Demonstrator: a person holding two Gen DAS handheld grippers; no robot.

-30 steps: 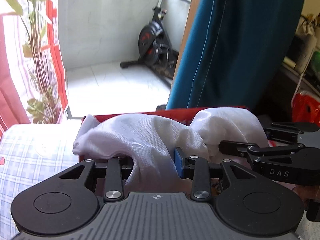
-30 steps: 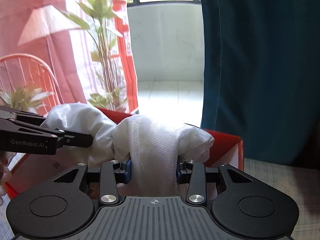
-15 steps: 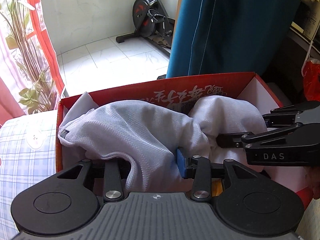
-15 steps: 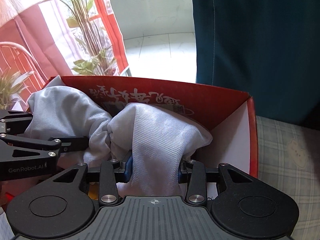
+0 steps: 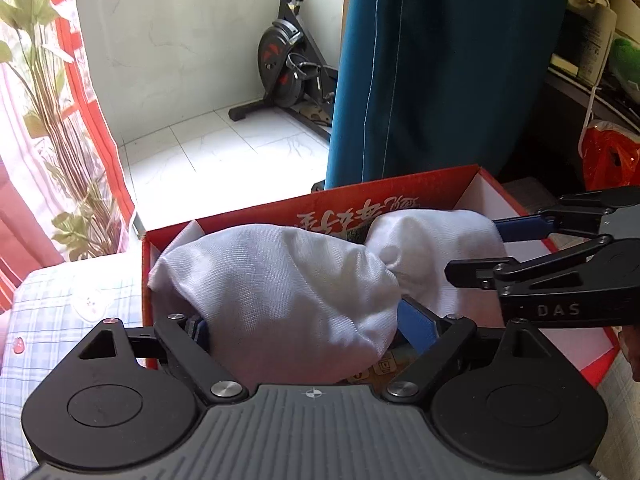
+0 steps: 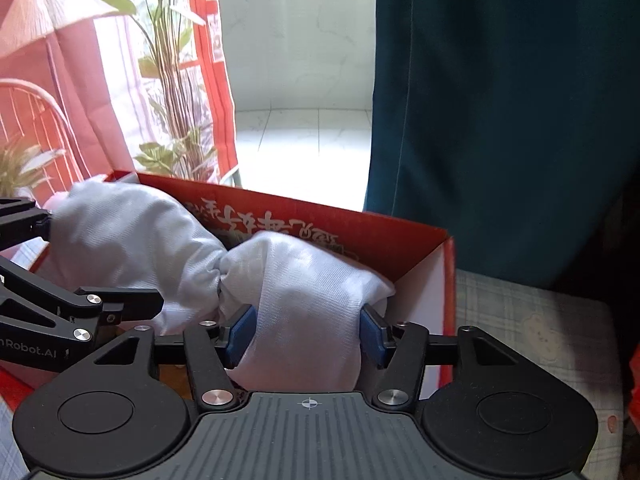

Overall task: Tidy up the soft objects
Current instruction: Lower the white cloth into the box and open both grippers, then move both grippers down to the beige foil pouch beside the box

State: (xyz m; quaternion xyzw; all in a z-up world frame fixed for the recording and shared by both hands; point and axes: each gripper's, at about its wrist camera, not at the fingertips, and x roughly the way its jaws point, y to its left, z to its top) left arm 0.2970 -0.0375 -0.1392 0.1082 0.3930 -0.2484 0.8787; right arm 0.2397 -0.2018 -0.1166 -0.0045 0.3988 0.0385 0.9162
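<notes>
A white mesh cloth bundle (image 5: 280, 280), pinched in the middle, lies inside a red cardboard box (image 5: 400, 196). My left gripper (image 5: 306, 328) stands open around the bundle's left lobe, blue pads spread apart on either side. My right gripper (image 6: 304, 336) stands open around the right lobe (image 6: 308, 304), its pads wide on both sides. The box also shows in the right wrist view (image 6: 420, 256). The right gripper appears in the left wrist view (image 5: 492, 248) at the bundle's right end. The left gripper's fingers (image 6: 120, 306) show at the left of the right wrist view.
The box sits on a pale checked bedsheet (image 5: 52, 312). Beyond it hang a teal curtain (image 5: 440, 72) and a red-striped sheer curtain with plants (image 5: 52, 120). An exercise bike (image 5: 288, 68) stands on the tiled balcony. A red bag (image 5: 608, 156) is at right.
The bundle went down into the box and both grippers opened from a tight pinch to wide jaws; the cloth puffed out between them.
</notes>
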